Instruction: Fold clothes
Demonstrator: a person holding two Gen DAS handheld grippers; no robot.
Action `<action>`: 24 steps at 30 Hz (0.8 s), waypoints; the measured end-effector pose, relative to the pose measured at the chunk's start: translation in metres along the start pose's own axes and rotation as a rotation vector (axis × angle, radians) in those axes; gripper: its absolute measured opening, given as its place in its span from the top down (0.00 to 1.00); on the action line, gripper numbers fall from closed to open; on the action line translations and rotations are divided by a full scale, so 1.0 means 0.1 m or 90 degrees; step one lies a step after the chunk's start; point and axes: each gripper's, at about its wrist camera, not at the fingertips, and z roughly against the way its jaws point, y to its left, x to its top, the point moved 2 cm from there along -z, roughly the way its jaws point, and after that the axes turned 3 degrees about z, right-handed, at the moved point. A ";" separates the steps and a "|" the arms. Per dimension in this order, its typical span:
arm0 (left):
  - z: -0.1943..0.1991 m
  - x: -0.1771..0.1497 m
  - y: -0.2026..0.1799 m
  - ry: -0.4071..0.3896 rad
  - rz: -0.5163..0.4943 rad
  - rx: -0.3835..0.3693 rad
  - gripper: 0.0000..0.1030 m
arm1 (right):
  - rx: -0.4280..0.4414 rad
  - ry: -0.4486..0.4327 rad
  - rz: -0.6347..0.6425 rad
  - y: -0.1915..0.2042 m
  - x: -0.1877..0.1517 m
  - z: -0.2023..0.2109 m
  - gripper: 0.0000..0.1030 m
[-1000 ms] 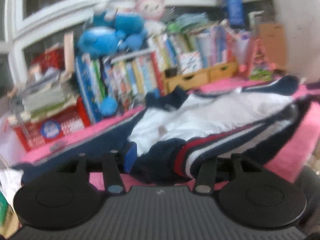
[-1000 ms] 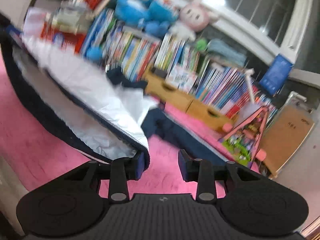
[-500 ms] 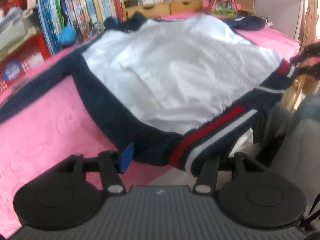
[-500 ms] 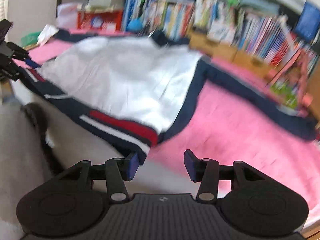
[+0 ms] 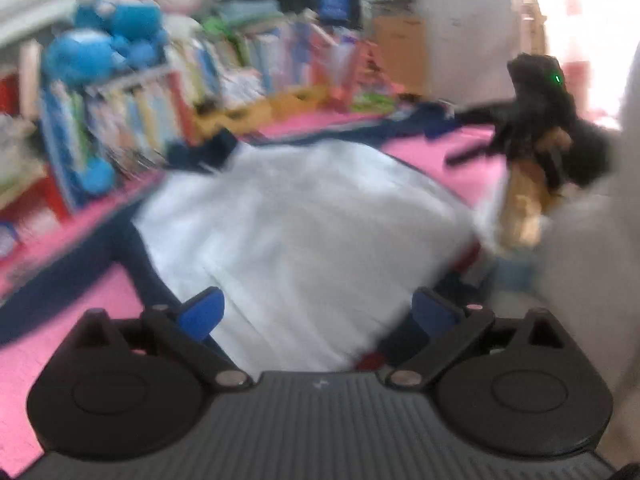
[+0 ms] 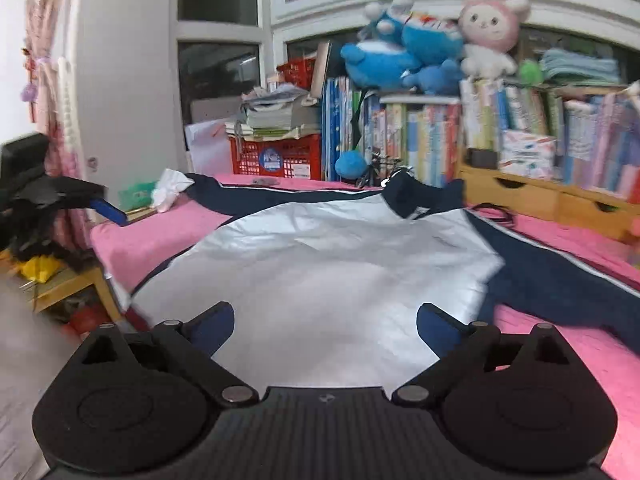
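The left gripper (image 5: 316,312) points down over the near hem of the jacket (image 5: 304,224), its jaws opening wide with nothing pressed between the blue pads. The right gripper (image 6: 325,322) does likewise above the jacket's near edge, jaws opening, pads clear of the cloth.

Plush toys (image 6: 404,54), books (image 6: 420,140), red crate (image 6: 276,156)
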 end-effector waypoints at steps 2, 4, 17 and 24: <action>-0.25 0.08 0.08 -0.036 0.066 0.074 0.02 | -0.016 -0.005 0.017 0.17 0.06 -0.49 0.07; -0.56 0.16 0.16 -0.065 0.163 0.149 0.03 | -0.039 -0.008 0.043 0.35 0.09 -0.92 0.07; -1.45 -0.26 0.53 0.021 0.284 0.319 0.10 | -0.167 0.099 0.007 -0.28 -0.27 -1.34 0.01; -1.28 -0.20 0.67 0.069 0.239 0.361 0.08 | -0.498 0.142 -0.140 -1.62 -0.38 -0.72 0.10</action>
